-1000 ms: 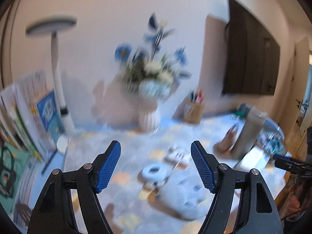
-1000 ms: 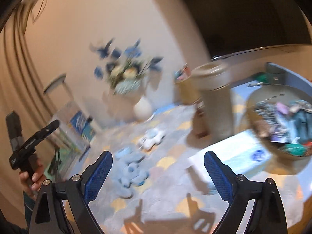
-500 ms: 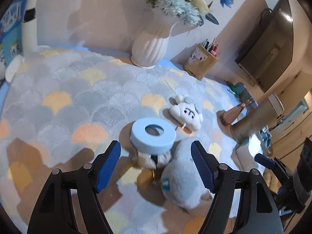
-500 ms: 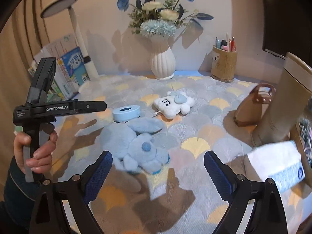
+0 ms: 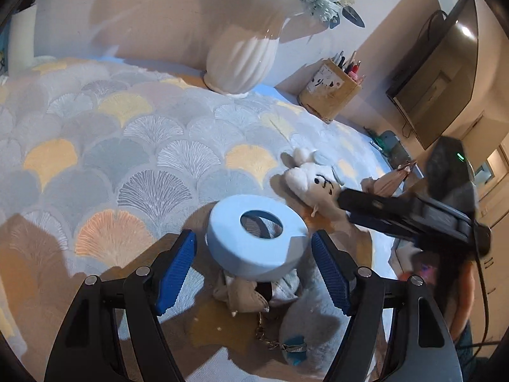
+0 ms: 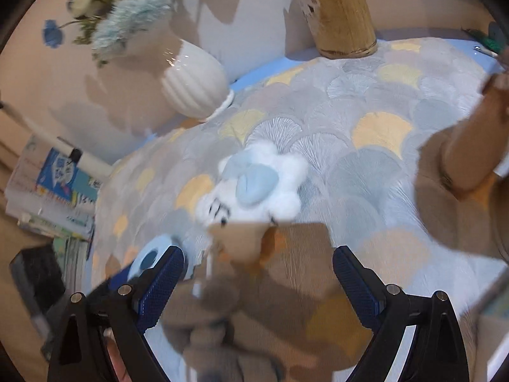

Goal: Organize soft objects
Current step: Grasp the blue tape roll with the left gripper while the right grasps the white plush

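Observation:
A light blue soft ring lies on the scallop-patterned cloth, resting partly on a small beige plush with a chain. My left gripper is open and straddles the ring, its blue pads just clear of both sides. A white cloud-like plush with a blue ear lies ahead of my open right gripper, which holds nothing. A larger grey-blue plush lies low in both views, blurred and in shadow. The ring shows beside my right gripper's left finger.
A white ribbed vase with flowers and a wooden pen holder stand at the back by the wall. A brown bag is at the right, a stack of books at the left. The right gripper's black frame crosses the left wrist view.
Both grippers have come down close to the cloth. The left one now straddles the blue ring. The right one swung left toward the white plush and entered the left wrist view.

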Action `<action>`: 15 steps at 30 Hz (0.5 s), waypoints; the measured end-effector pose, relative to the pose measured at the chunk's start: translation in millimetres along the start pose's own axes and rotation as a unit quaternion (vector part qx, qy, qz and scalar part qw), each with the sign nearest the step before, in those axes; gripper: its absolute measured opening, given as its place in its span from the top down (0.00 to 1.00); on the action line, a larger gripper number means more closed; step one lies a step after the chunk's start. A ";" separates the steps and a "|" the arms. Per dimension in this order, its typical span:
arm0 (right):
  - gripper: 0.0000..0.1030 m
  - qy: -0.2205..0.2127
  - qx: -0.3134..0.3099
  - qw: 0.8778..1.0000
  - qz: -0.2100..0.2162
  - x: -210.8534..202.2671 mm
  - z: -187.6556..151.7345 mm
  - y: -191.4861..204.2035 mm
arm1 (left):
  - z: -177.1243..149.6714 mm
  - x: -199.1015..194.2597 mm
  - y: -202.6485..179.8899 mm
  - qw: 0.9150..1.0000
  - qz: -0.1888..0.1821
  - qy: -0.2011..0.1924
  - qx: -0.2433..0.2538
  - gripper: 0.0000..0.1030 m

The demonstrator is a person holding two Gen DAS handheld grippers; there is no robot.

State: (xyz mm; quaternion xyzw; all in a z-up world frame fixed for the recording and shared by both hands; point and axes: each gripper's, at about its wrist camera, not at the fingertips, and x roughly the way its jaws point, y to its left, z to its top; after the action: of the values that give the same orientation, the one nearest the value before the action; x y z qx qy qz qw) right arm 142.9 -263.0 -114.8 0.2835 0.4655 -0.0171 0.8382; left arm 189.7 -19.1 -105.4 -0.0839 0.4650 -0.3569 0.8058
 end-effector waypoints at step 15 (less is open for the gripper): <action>0.29 -0.032 -0.044 0.994 -0.099 38.0 28.2 31.5 | -1.7 8.9 -10.4 1.000 0.016 -0.013 0.018 0.44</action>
State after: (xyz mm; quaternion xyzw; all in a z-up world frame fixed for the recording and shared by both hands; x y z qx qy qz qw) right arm 195.4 -241.5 -118.9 0.1987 0.4646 -0.0886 0.8584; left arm 186.0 -32.2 -107.6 -0.0662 0.4493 -0.3516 0.8186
